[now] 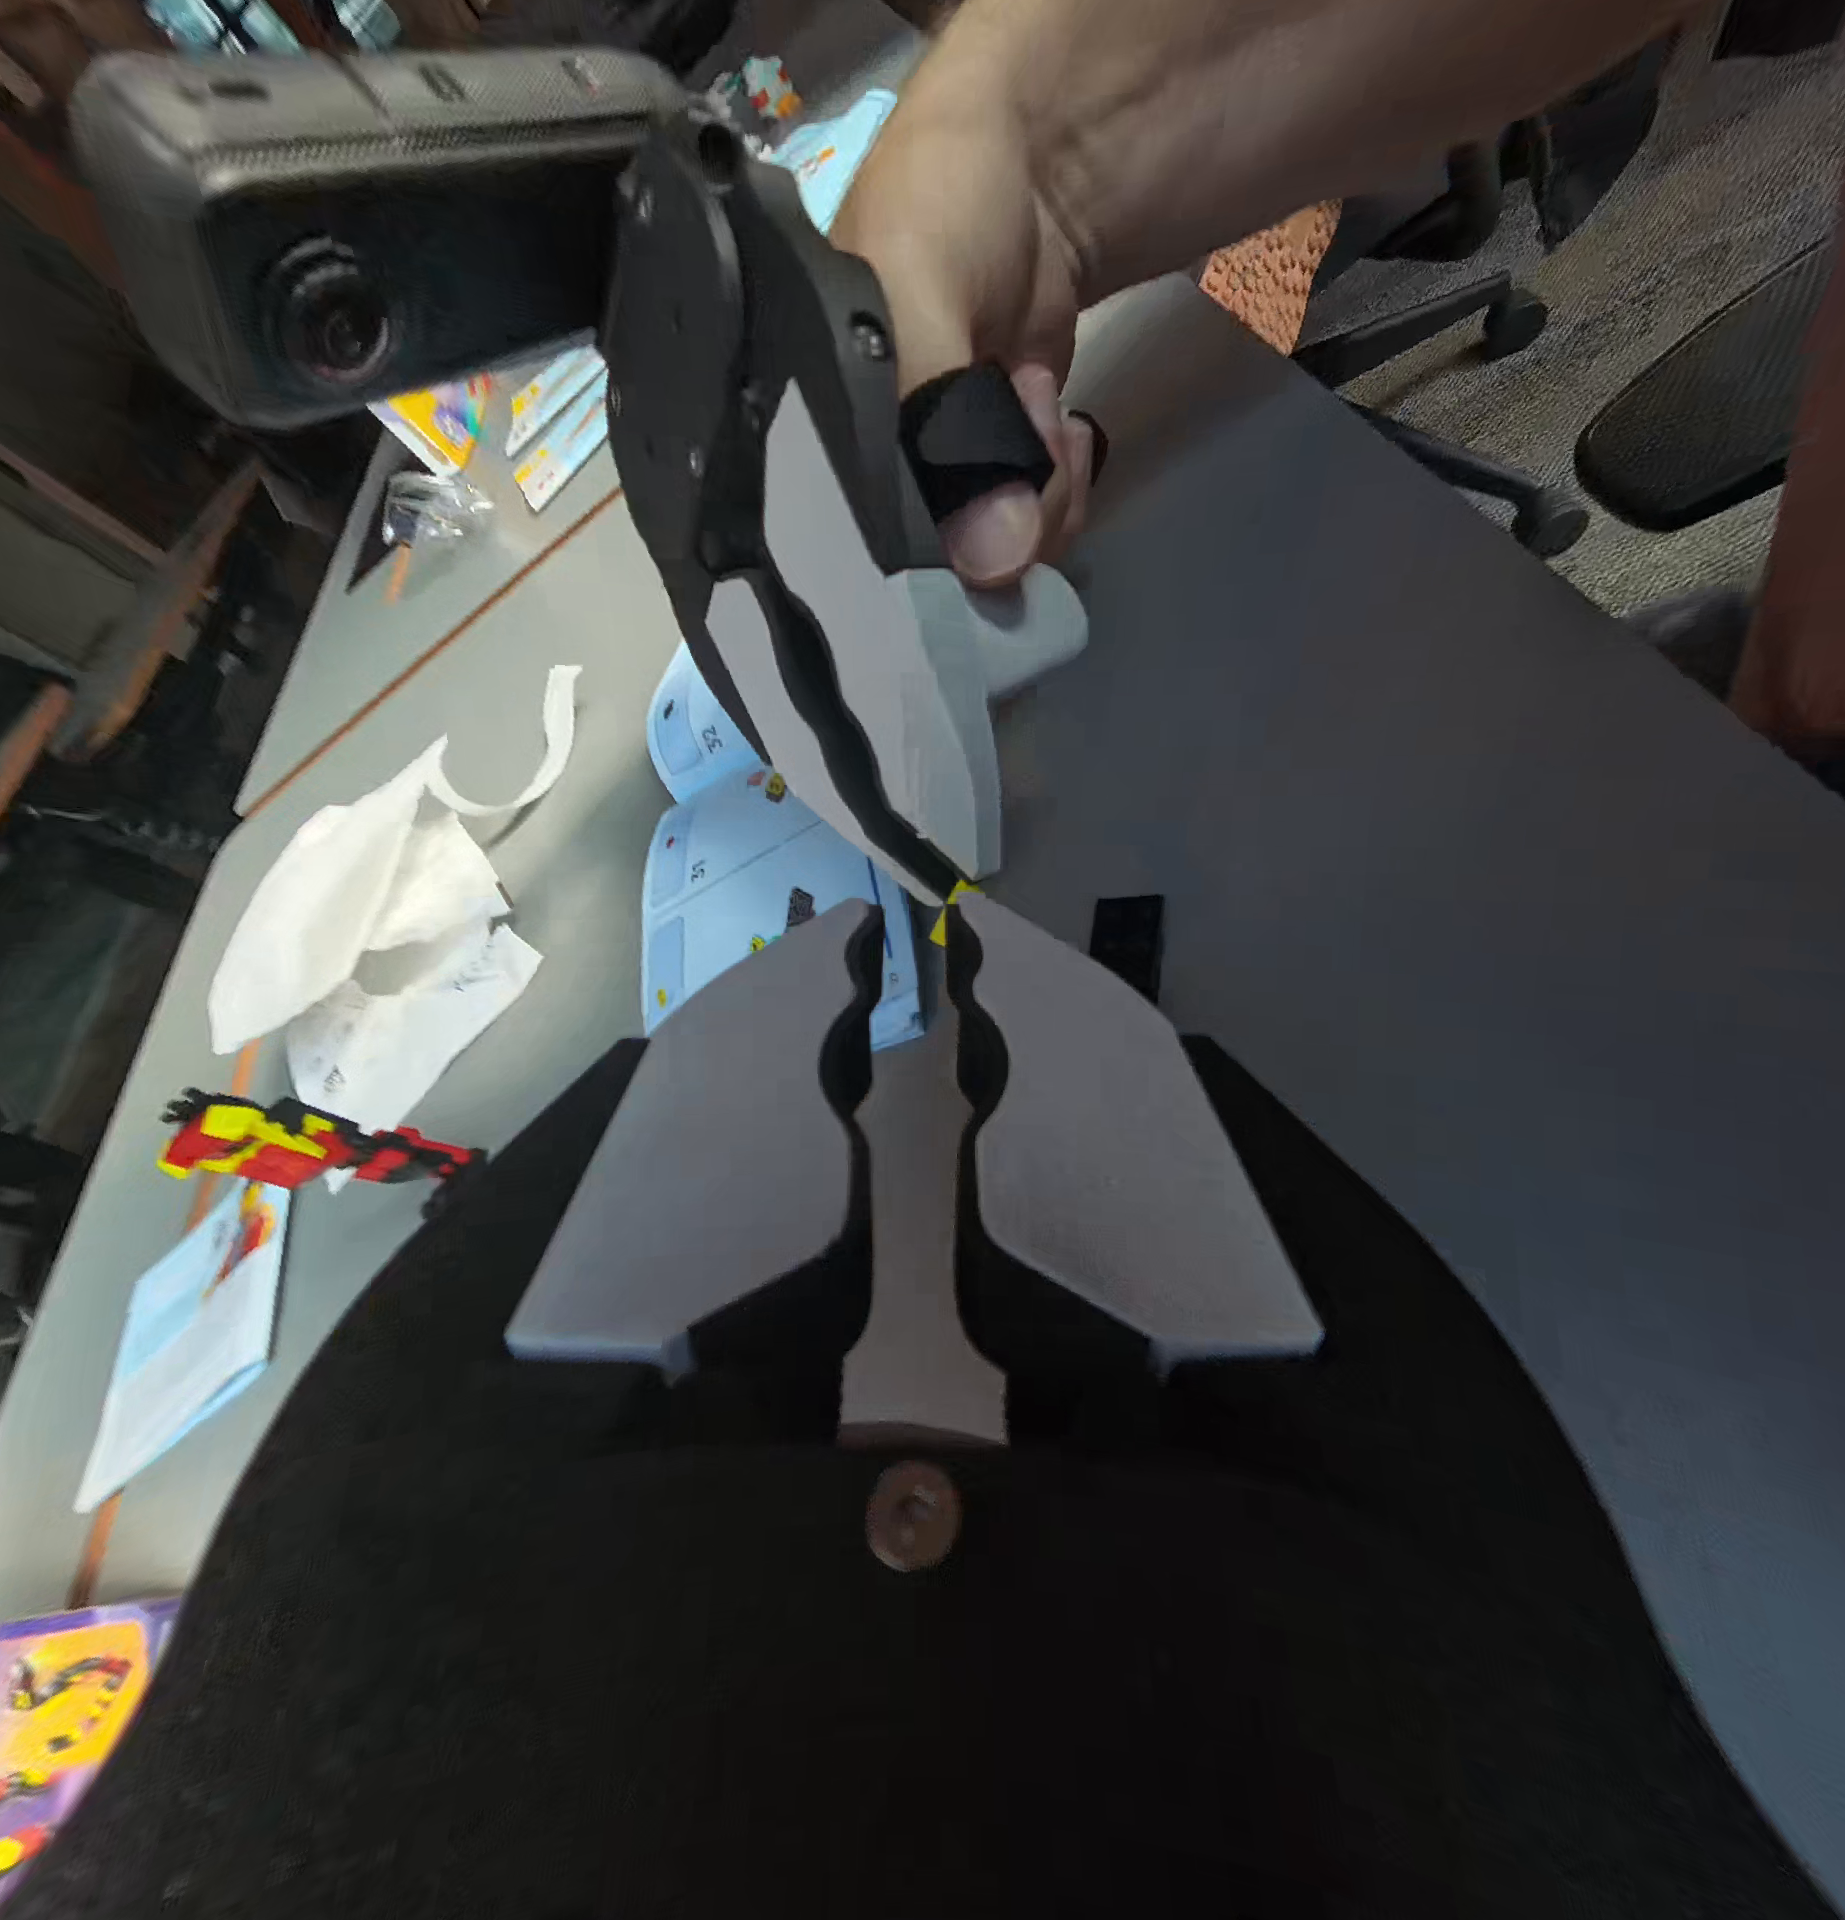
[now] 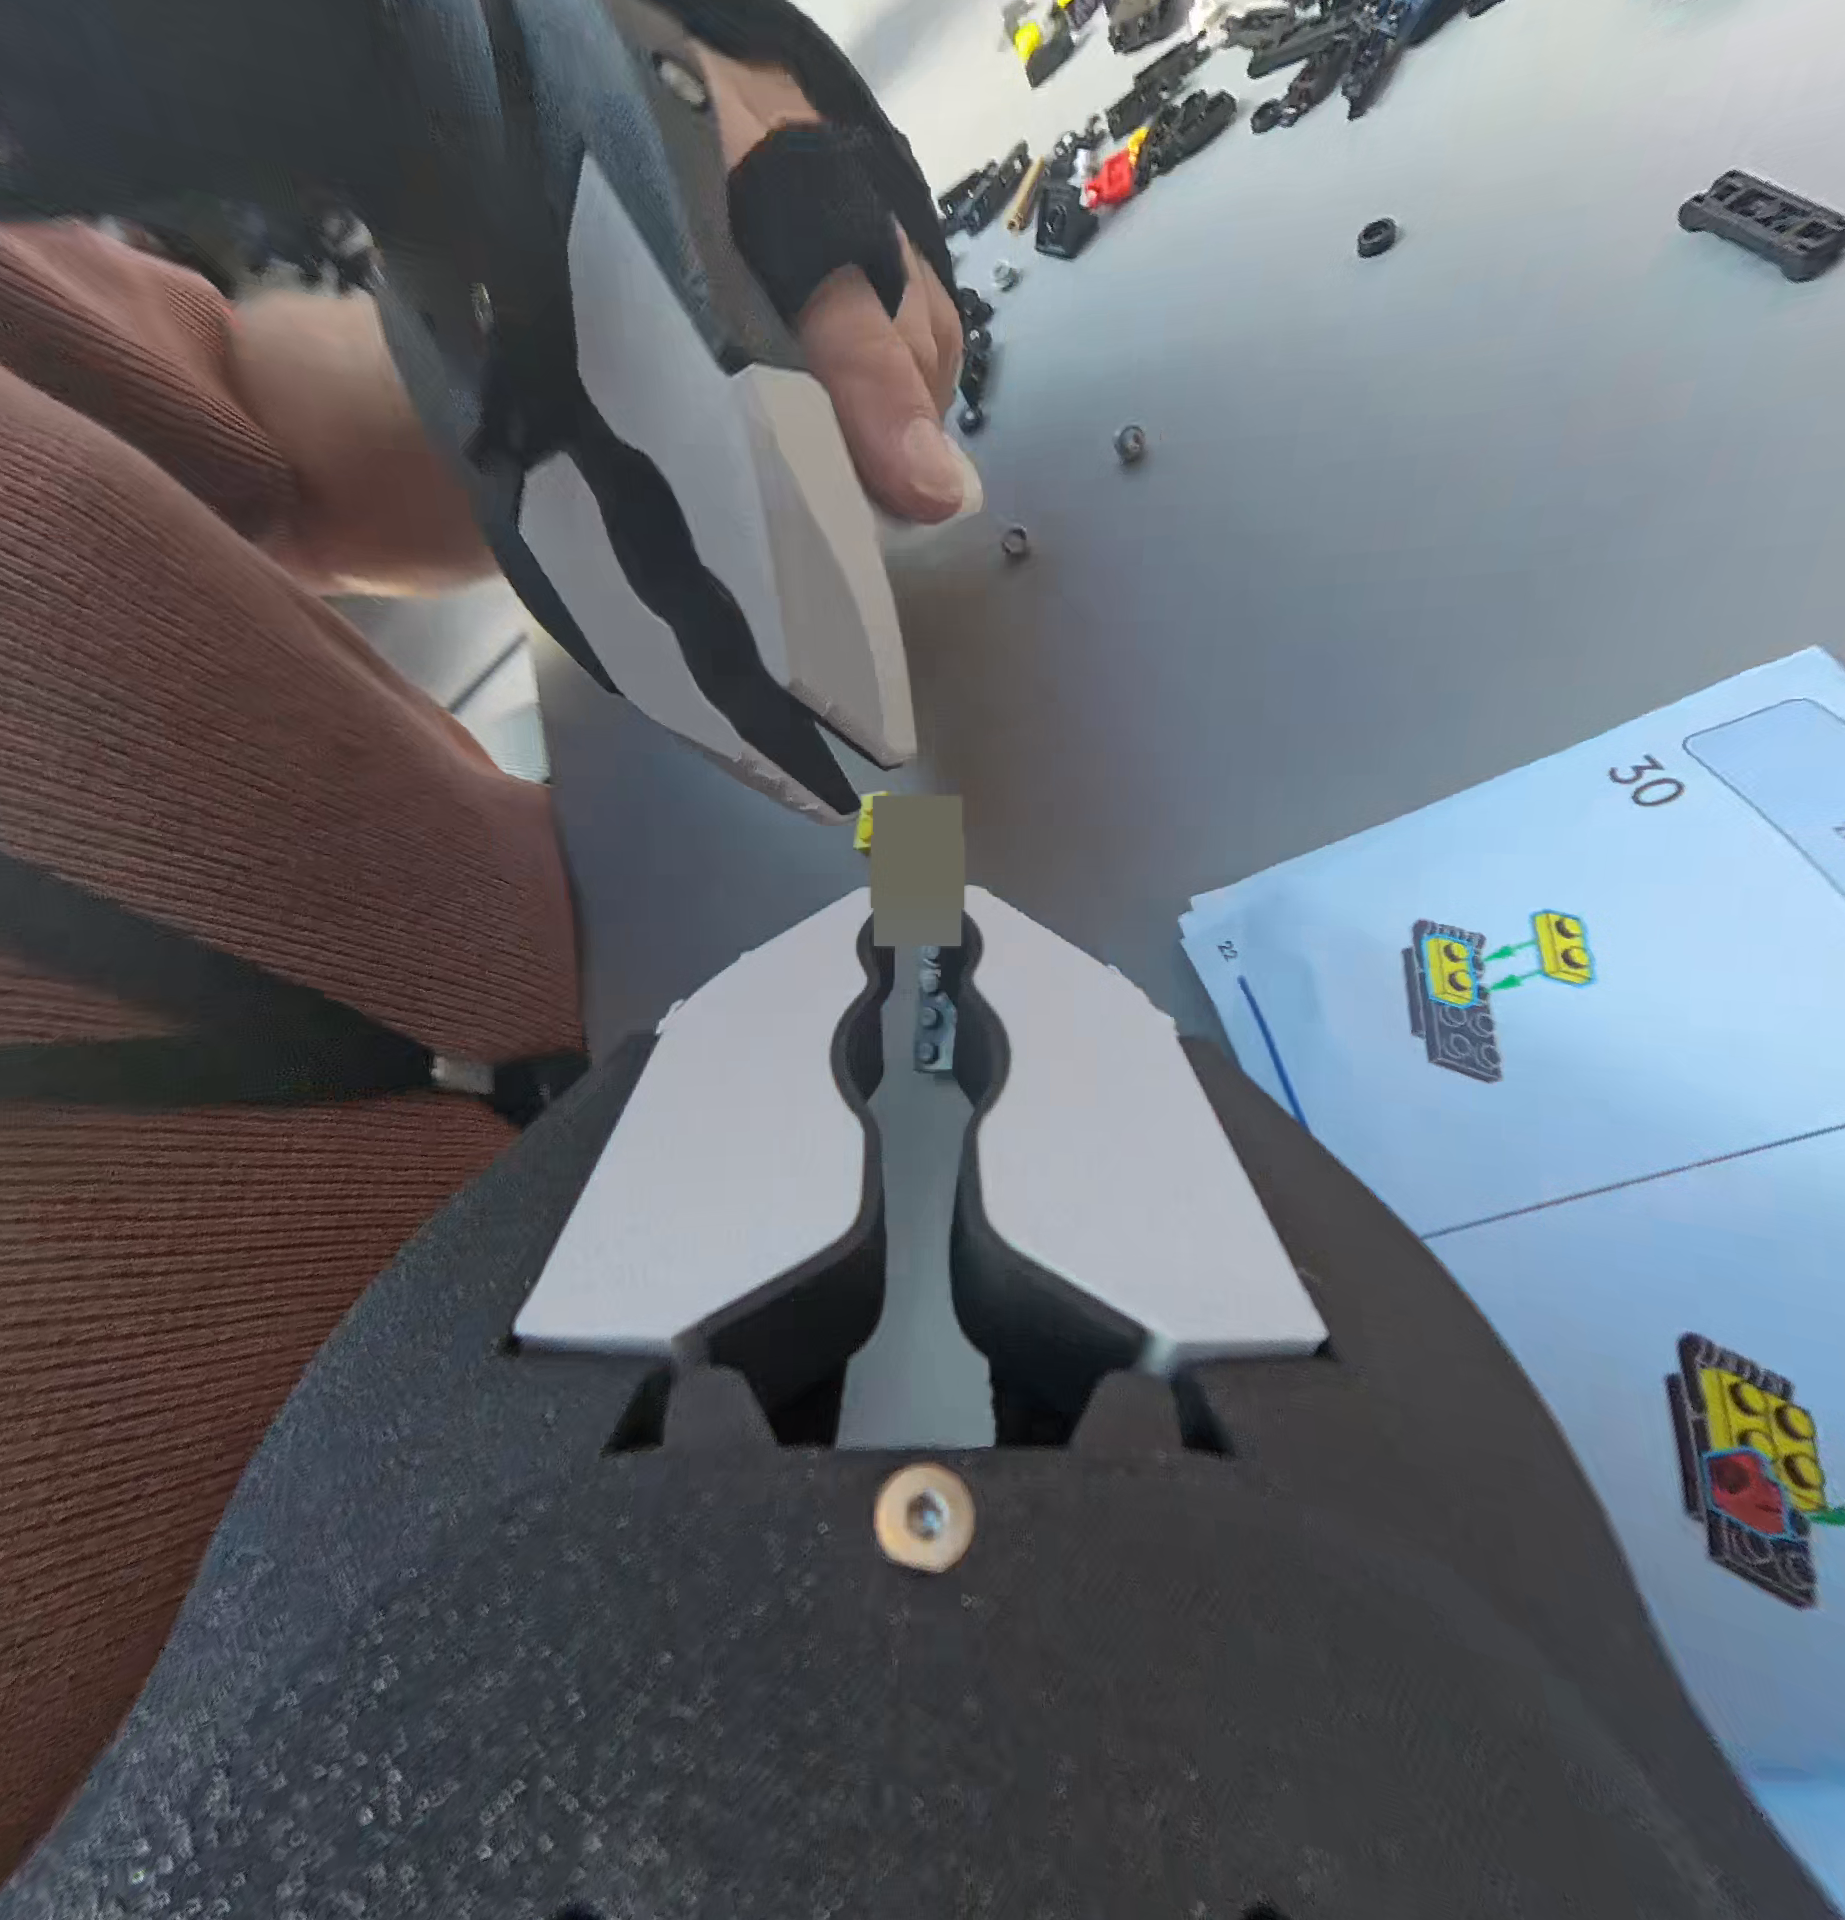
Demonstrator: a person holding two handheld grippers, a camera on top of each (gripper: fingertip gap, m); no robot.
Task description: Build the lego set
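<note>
A small yellow brick hangs above the grey table, right where both grippers' tips meet. My right gripper is shut on it. The brick's left edge shows beside a blurred patch. In the left wrist view the right gripper reaches down from the upper left. My left gripper has a narrow gap between its jaws with nothing in it, and its right fingertip is next to the brick. It also shows in the right wrist view. A black plate lies on the table, and shows through my right gripper's gap.
An open instruction booklet lies under the grippers. A red, yellow and black model, a torn white bag, a second booklet and the box lie left. Loose pieces are spread far back. An office chair stands beyond the table edge. Less than 4 cm separates the two grippers' tips. The black plate lies around 5 cm away from my right fingertips.
</note>
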